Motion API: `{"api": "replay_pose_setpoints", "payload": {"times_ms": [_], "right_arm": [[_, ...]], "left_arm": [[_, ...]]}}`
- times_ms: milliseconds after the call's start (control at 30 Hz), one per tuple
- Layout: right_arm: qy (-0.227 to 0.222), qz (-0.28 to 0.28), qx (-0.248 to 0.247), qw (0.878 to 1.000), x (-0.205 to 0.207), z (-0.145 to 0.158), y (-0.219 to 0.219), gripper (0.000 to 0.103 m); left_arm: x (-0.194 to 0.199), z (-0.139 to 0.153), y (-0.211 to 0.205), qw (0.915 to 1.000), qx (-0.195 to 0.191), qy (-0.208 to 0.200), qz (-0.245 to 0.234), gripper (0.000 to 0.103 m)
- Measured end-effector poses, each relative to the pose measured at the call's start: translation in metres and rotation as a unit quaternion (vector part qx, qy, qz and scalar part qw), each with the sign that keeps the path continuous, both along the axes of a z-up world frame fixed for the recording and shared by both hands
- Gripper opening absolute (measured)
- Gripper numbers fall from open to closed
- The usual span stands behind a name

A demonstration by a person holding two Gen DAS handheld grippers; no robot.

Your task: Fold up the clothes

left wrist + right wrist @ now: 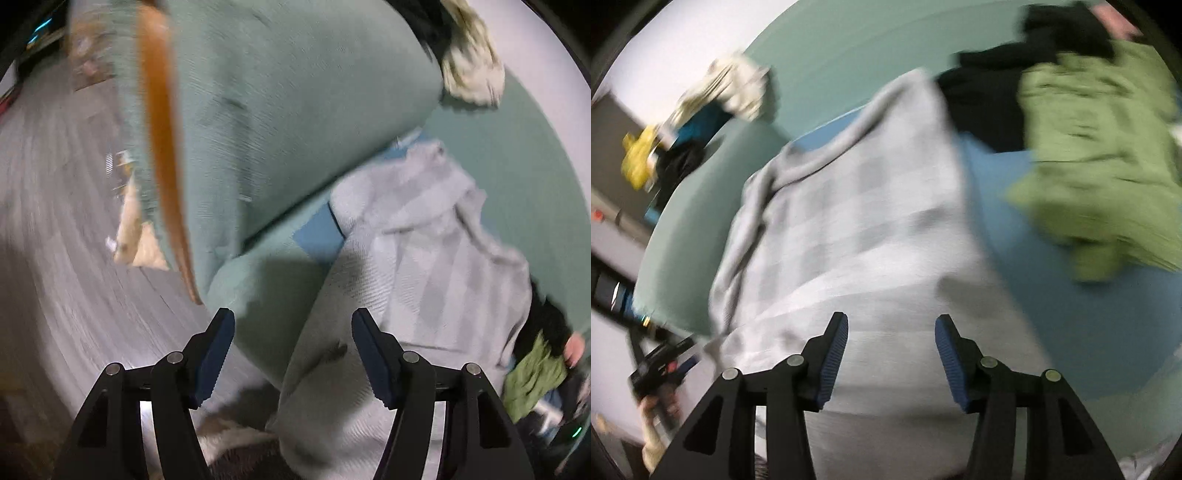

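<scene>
Right wrist view: right gripper (891,360) gapes empty above the grey checked garment (857,236), draped over the sofa's (827,62) front edge. Left gripper (292,360) is spread wide too, nothing held. Best regrasp both corners evenly before folding.

So the checked garment (849,229) is spread across the sofa seat (1004,229), draping over its front edge, and both grippers hang above it with nothing between their fingers: the left gripper (291,354) near the sofa's armrest (295,110), the right gripper (892,354) over the garment's middle. To the right of the garment on the seat there's a crumpled shirt (1100,166) with a dark garment (990,96) behind it against the backrest (849,55). A small heap of clothes (735,88) sits on top of the armrest, and the floor (55,221) is off to the armrest's far side.
</scene>
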State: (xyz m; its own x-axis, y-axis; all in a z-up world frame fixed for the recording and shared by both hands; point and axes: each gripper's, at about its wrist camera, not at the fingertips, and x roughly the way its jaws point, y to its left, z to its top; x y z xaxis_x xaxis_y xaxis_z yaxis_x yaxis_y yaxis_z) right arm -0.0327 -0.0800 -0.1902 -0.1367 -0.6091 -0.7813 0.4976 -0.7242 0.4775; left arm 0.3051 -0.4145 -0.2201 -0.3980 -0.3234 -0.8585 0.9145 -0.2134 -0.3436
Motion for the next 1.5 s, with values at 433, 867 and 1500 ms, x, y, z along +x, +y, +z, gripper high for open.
{"api": "replay_pose_setpoints", "payload": {"times_ms": [433,867,1500], "right_arm": [[0.011,0.144,0.129,0.981,-0.034,-0.017,-0.219,0.064],[0.011,0.073,0.119,0.99,-0.072,0.026,-0.381,0.044],[0.037,0.057,0.106,0.992,-0.083,0.0,-0.386,0.007]], "left_arm": [[-0.033,-0.017,-0.024,0.9969,-0.042,-0.018,-0.063,0.004],[-0.08,-0.01,0.084,0.9094,-0.212,-0.201,-0.296,0.004],[-0.082,-0.021,0.081,0.936,-0.168,-0.154,-0.268,0.004]]}}
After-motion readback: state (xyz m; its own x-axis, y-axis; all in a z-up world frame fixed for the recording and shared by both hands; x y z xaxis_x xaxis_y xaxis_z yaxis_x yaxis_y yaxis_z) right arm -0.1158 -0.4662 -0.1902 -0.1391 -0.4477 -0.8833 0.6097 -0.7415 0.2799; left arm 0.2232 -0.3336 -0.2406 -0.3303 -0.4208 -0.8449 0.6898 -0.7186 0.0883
